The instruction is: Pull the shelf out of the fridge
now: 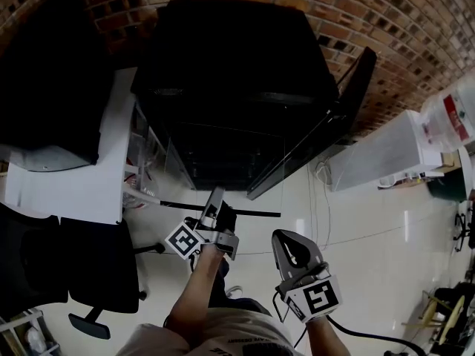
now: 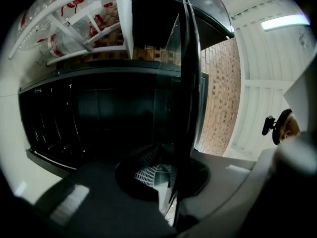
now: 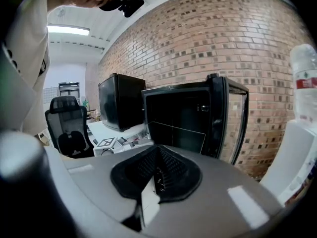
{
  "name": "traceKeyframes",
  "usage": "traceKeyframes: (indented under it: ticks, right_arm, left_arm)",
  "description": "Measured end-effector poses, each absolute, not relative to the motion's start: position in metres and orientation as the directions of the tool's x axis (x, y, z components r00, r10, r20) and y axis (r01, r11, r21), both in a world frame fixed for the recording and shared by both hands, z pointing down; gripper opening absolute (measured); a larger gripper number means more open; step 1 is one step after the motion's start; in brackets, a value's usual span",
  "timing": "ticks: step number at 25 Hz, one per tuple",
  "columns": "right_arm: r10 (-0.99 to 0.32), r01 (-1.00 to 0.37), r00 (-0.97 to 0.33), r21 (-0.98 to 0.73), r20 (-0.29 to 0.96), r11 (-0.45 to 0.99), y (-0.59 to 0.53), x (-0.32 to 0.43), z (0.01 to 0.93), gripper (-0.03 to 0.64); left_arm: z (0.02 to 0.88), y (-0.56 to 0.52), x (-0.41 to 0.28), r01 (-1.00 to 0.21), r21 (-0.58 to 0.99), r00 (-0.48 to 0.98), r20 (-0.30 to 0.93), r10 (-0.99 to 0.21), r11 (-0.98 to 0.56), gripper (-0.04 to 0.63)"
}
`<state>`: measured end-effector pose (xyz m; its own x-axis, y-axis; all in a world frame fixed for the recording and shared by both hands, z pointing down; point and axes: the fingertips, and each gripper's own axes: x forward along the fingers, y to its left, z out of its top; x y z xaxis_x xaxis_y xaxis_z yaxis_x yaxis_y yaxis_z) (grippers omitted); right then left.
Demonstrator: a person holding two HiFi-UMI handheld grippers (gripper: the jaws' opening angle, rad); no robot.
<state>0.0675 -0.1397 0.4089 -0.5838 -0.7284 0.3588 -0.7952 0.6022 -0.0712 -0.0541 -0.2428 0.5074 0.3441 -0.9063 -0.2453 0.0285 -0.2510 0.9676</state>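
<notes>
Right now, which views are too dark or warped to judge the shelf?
Head view: fridge interior nearly black, brick wall bowed by the lens, glare on the floor. Left gripper view: shelf is just a dark edge against shadow, ceiling light blown out. Right gripper view: evenly lit.

The fridge (image 1: 237, 87) is showing glossy black against a wall (image 1: 415, 21) of red-brown brick with pale mortar. The shelf (image 1: 245, 212) is showing a black front rail. The floor (image 1: 356, 228) is gleaming white. The grey left tool (image 1: 215, 199) and right tool (image 1: 286, 243) are wearing black-and-white square markers.
</notes>
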Motion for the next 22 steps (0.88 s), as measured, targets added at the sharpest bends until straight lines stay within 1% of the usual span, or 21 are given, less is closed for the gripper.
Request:
traceKeyframes:
  ticks: [5, 14, 22]
  right_arm:
    - [-0.738, -0.794, -0.586, -0.053, 0.335, 0.606, -0.116, 0.07, 0.394, 0.005]
    - [-0.738, -0.766, -0.63, -0.035, 0.242, 0.642, -0.079, 0.052, 0.361, 0.005]
    - [-0.705, -0.718, -0.686, -0.008, 0.183, 0.696, -0.052, 0.032, 0.339, 0.005]
  left_arm:
    - [0.471, -0.211, -0.056, 0.022, 0.956, 0.352, -0.283, -0.892, -0.294, 0.011]
    - [0.413, -0.168, -0.059, -0.012, 0.926, 0.373, -0.346, -0.861, -0.377, 0.012]
    - [0.376, -0.135, -0.061, 0.001, 0.904, 0.356, -0.399, -0.845, -0.427, 0.014]
